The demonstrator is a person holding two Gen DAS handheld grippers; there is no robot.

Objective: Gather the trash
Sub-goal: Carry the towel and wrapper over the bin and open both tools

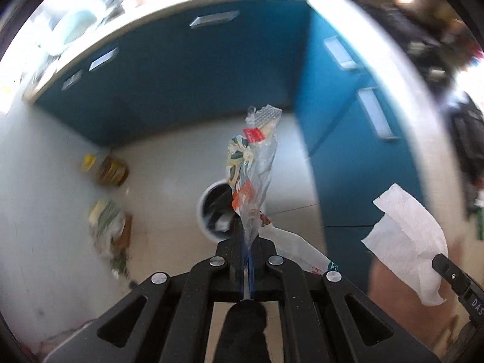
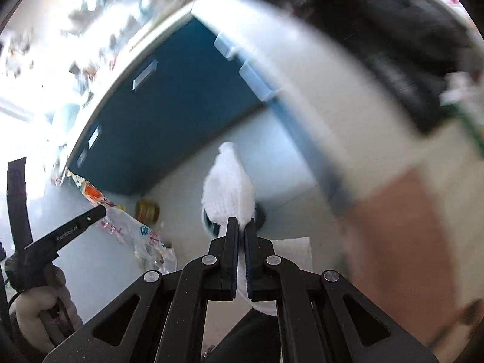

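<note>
The crumpled clear plastic wrapper with red and orange print (image 1: 252, 175) is clamped in the left tool (image 1: 246, 242), whose jaws are pressed together on its lower end; the wrapper stands up from the jaws, and its tail trails off beside them. We judge it very light, thin and slippery, so the hold should stay on the bunched part, where several layers stack and resist sliding. The white quilted paper towel (image 2: 228, 187) is clamped in the right tool (image 2: 239, 233), jaws closed on its middle fold. We judge it light, soft and easily torn, yet its rough surface grips well.

Both items hang in the air above the pale floor, in front of the blue cabinet fronts (image 1: 187, 84). A round white-rimmed bin (image 1: 211, 211) stands on the floor directly beyond both tools. We expect both pieces to drift when released, so a low release is advisable.
</note>
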